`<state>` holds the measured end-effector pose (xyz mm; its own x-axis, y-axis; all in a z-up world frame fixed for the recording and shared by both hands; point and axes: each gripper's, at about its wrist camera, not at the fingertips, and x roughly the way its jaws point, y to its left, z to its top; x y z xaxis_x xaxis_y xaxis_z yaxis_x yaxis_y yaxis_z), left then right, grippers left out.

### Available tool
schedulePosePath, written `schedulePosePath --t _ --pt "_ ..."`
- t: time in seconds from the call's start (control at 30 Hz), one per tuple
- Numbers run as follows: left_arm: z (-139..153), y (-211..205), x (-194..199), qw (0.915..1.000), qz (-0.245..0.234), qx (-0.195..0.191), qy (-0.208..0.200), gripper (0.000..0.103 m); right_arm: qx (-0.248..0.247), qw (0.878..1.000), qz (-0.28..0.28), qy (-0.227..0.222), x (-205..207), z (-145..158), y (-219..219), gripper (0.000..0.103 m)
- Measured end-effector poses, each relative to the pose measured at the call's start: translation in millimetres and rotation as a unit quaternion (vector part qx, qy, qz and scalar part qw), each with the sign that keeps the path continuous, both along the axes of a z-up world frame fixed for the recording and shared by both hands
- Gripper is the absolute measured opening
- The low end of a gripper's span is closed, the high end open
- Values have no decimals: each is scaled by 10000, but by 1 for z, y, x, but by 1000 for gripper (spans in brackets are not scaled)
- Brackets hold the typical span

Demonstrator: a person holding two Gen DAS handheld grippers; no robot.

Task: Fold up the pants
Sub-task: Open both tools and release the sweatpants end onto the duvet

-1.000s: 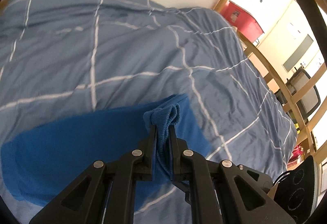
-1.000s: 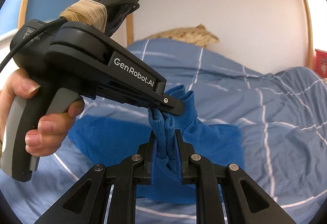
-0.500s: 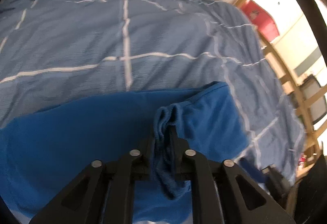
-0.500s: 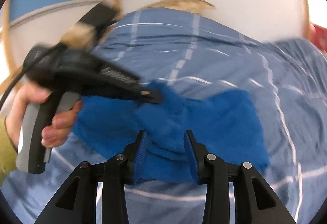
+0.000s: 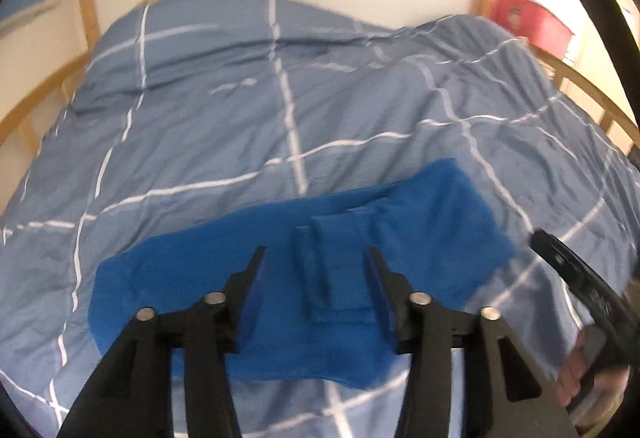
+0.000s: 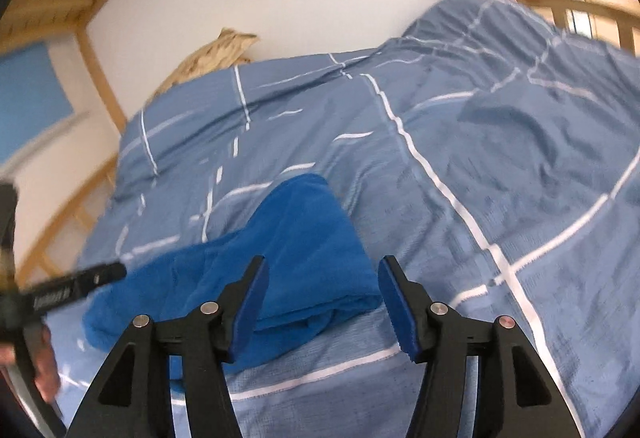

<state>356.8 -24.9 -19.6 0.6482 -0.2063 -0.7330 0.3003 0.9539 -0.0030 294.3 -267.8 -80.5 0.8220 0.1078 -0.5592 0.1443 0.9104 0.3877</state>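
Both the left gripper (image 5: 316, 270) and right gripper (image 6: 322, 274) are gaping wide, holding nothing, hovering above the folded bright-blue knit pants (image 5: 420, 238) lying on the blue white-checked duvet (image 5: 240, 126).

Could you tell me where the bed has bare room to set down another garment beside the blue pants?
Bare duvet stretches from the far edge of the blue pants to the wall, and more lies right of them toward the wooden rail. The near edge is crowded: pants, the open left gripper and the open right gripper.
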Motion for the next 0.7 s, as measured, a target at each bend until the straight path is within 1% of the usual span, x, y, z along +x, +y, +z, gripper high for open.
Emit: schedulePosePath --t 0.07,0.1,0.2,0.27,0.33,0.37,0.4,0.47,0.53,0.6,0.63,0.7 --pt "0 -11 -6 9999 -121 -1 -103 56 260 9996 31 -63 0 -5 -12 58" --pt "-6 -18 -7 9999 -114 44 -112 56 392 9992 32 -76 0 -7 -17 58" --pt "-22 -32 6 9999 -106 84 98 55 727 9973 48 -38 5 -18 -27 58" --pt "-42 -36 18 9992 4 136 366 55 922 9956 133 17 8 -25 -29 58" --pt "-59 -37 23 9977 161 335 563 55 1038 9944 180 118 14 -34 -30 58" --pt "-66 -35 23 9968 226 365 669 55 1091 9937 206 155 16 -37 -31 58" --pt "-76 -30 27 9947 317 210 951 55 1190 9923 254 221 20 -43 -31 58" --pt "-87 -25 28 9917 432 50 1210 56 1277 9908 313 308 26 -50 -30 58" --pt "-87 -22 27 9905 479 -23 1287 57 1227 9912 327 381 32 -56 -27 58" --pt "-78 -24 27 9908 436 22 1280 55 1283 9899 337 502 38 -65 -26 58" --pt "-67 -28 27 9922 370 66 1192 55 1303 9895 309 536 38 -69 -26 58" --pt "-45 -38 30 9960 198 109 867 55 1345 9894 307 456 35 -73 -29 58"
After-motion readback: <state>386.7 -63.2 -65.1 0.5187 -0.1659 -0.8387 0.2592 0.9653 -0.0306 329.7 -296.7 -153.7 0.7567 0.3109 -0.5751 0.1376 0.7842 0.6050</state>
